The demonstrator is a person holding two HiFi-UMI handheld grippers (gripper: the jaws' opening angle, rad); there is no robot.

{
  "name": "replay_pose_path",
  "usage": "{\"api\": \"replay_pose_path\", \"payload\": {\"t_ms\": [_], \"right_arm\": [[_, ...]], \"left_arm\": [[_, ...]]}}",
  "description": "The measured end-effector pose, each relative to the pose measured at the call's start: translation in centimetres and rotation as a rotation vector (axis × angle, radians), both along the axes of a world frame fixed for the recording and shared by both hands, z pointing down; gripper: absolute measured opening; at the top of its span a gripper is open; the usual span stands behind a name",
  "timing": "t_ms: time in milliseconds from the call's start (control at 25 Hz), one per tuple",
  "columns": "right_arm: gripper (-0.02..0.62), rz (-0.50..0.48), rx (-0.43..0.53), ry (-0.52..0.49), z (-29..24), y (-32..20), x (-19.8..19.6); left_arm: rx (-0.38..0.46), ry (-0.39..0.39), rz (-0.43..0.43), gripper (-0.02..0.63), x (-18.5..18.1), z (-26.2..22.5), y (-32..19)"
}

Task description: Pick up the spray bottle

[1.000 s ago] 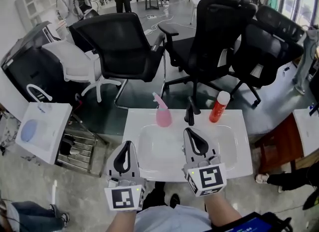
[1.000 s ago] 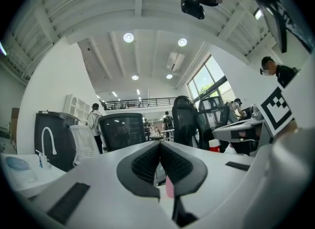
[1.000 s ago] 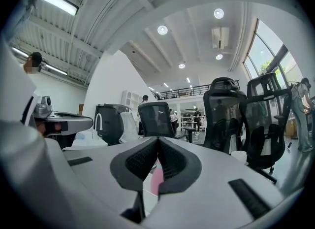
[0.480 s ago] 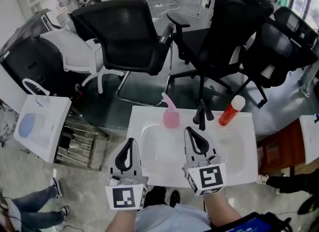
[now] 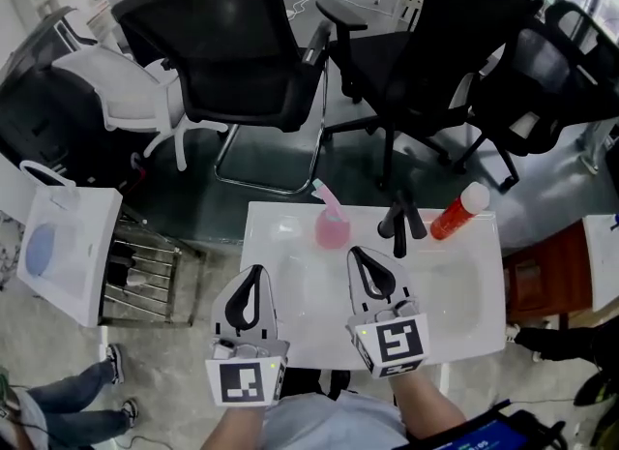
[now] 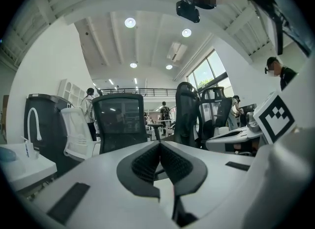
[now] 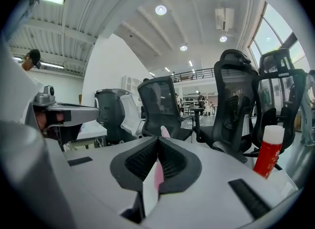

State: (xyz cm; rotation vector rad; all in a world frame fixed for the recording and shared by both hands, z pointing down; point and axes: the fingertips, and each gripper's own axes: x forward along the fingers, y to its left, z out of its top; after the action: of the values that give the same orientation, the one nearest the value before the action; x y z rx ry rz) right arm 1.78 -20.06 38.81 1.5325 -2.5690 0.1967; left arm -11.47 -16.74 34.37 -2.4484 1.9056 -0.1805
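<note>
The pink translucent plastic spray bottle [image 5: 331, 225] stands upright on the far edge of the white desk with a sunken basin [image 5: 484, 317], just left of the black tap [image 5: 401, 221]. A red canister with a white cap [image 5: 458, 214] leans on the tap's other side, apart from the bottle.

I have both tools over the near side of the basin, neither one touching anything. The left tool [image 5: 253, 274] has its jaws pressed together with nothing in them; its own view looks past the tips to a black mesh office chair [image 6: 120, 119] and shows no bottle. The right tool [image 5: 362, 255] is likewise closed tight and empty. In the right gripper view the bottle [image 7: 165, 132] sits dead ahead, its pink nozzle peeping over the closed tips, so this is the tool I would use. It has to be opened wide before it goes in.

I judge the bottle light, with thin walls that would give under a hard squeeze, and smooth enough to slip. How full it is I cannot tell. It is tall on a small base, so a nudge from one jaw could topple it towards the tap. I would take it across the round body, below the neck and trigger, and close gently and evenly.
</note>
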Motion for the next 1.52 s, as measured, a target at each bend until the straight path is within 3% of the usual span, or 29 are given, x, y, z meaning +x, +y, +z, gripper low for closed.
{"api": "replay_pose_path", "payload": {"t_ms": [400,480,560,640,1520], "right_arm": [[0.039,0.003,-0.037,0.006,2.2,-2.3,-0.5],[0.099,0.008,-0.041,0.0,2.3,-2.7,-0.4],[0.239,-0.004,-0.051,-0.001,2.6,-3.0,-0.7],[0.273,-0.019,-0.056,0.002,2.9,-3.2,-1.0],[0.286,-0.015,-0.098,0.034,4.9,-8.1,-2.5]], "left_arm": [[-0.039,-0.003,0.02,0.015,-0.7,1.6,-2.8],[-0.042,-0.004,0.025,0.015,-0.6,1.8,-3.2],[-0.044,-0.005,0.031,0.015,-0.5,2.1,-3.4],[-0.056,-0.005,0.032,0.015,-0.5,2.4,-3.6],[-0.115,0.003,0.005,0.015,-2.6,5.0,-8.2]]}}
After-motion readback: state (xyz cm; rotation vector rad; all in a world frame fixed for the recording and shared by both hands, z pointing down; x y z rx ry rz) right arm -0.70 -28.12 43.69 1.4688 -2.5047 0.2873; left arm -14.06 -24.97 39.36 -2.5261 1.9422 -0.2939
